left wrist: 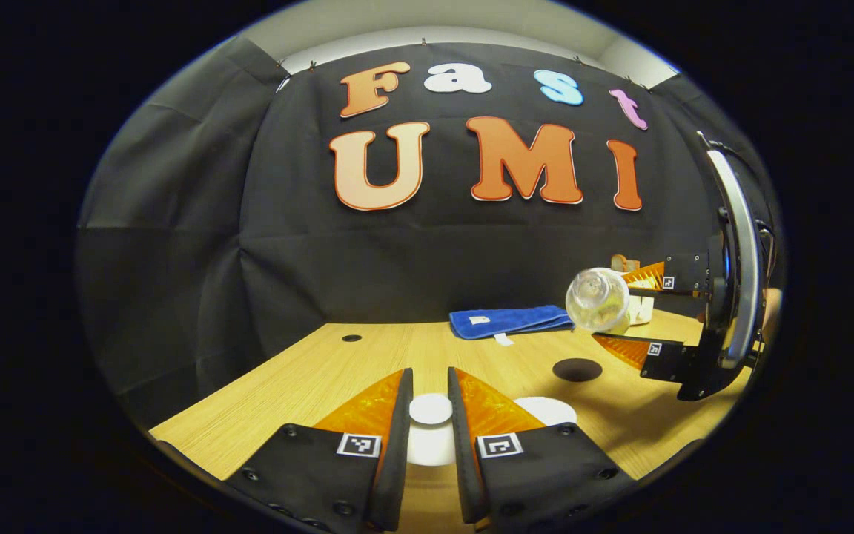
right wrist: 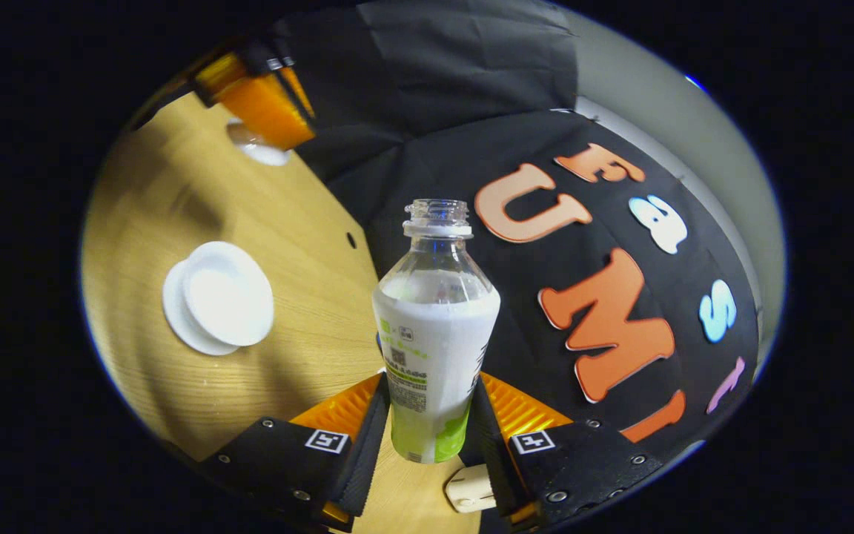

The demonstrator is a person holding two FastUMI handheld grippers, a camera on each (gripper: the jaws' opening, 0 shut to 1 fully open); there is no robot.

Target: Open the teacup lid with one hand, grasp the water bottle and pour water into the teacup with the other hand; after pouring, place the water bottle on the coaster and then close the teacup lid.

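— Where are we?
— Mid-pour, I judge. My right gripper (right wrist: 431,430) is clamped on the bottle (right wrist: 434,334), tipped sideways above the table (left wrist: 308,378). My left gripper (left wrist: 431,415) pinches the lid (left wrist: 431,409).
— Next?
— Bring the bottle's mouth over the teacup (right wrist: 216,297).

I note both grippers share one build. Left gripper (left wrist: 431,415): black finger housings with round screws and a square black-and-white marker on each. Right gripper (right wrist: 433,437): same housings, screws, markers; from the left gripper view its body carries a curved grey band and thin cable.
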